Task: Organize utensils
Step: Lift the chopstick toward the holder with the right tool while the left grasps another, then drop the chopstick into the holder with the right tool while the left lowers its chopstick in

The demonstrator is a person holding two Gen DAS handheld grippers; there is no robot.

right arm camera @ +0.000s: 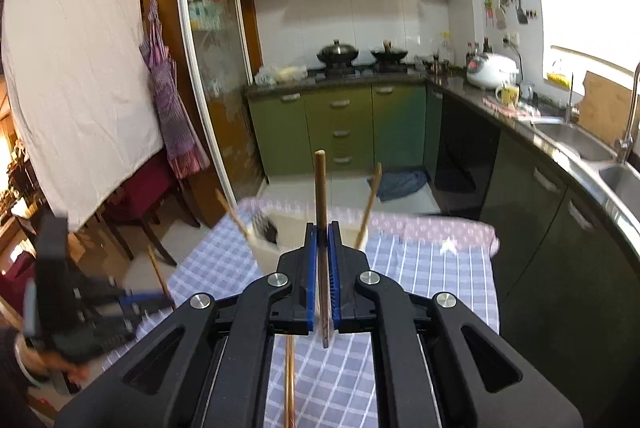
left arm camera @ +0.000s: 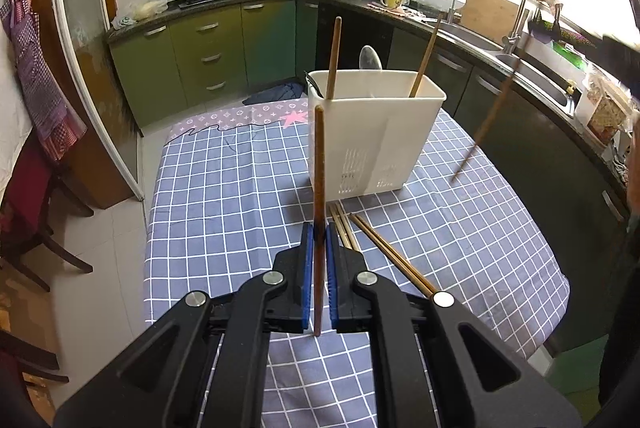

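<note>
My left gripper is shut on a dark wooden chopstick, held upright in front of the white utensil holder on the checked tablecloth. The holder has two chopsticks and a spoon standing in it. Several loose chopsticks lie on the cloth just right of the gripper. My right gripper is shut on another chopstick, upright above the holder. That chopstick shows blurred at the right of the left wrist view. The left gripper shows blurred at the left of the right wrist view.
The table has a blue checked cloth; its left edge drops to the floor. Dark chairs stand at the left. Kitchen counters with a sink run along the right, close to the table. Green cabinets stand behind.
</note>
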